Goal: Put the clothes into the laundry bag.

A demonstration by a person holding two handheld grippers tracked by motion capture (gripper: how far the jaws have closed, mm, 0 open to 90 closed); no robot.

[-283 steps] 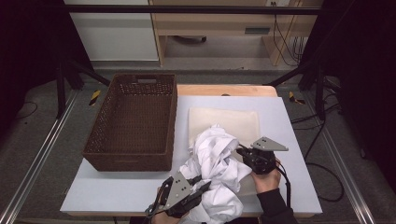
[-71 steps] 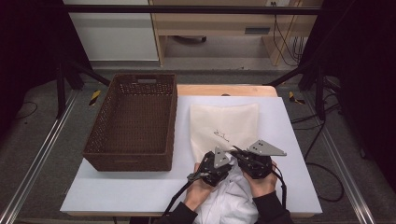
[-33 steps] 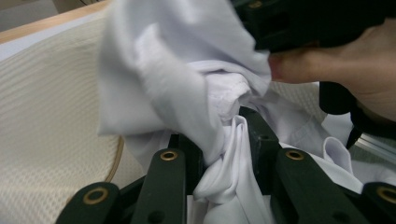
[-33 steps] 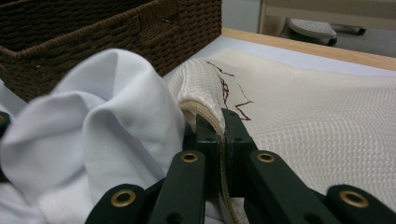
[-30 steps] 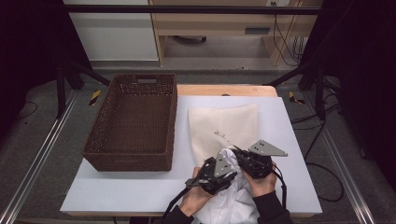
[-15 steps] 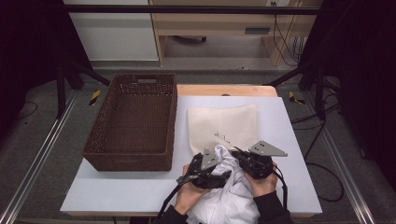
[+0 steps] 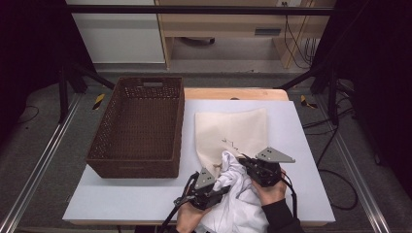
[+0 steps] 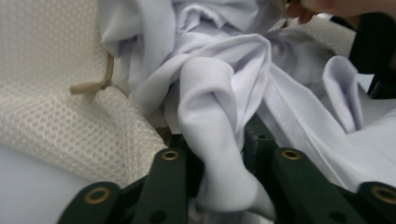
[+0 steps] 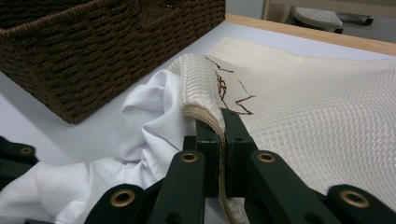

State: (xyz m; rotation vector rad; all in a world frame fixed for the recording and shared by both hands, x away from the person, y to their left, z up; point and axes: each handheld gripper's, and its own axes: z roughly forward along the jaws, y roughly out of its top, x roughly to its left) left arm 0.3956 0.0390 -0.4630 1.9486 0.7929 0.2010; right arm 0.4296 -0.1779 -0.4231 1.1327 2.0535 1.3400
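Note:
A cream mesh bag (image 7: 233, 131) lies flat on the white table, its mouth toward me. My right gripper (image 7: 243, 160) is shut on the bag's rolled mouth edge (image 9: 201, 84) and holds it lifted. A crumpled white garment (image 7: 238, 204) bunches at that mouth and trails off the near table edge. My left gripper (image 7: 222, 189) sits just left of it; its jaws have just been closing, and a thick fold of the garment (image 8: 210, 93) is pinched between them. A tan drawstring (image 8: 93, 86) shows at the bag's edge (image 8: 46, 93).
A dark brown wicker basket (image 7: 180, 126) stands on the table's left half, with nothing in it. Bare white tabletop (image 7: 121, 199) lies in front of the basket. A wooden strip (image 7: 233, 93) runs behind the table.
My left gripper has shifted left and toward the near edge, let go of the cloth and closed again on a new fold. The right gripper has kept still on the bag's edge.

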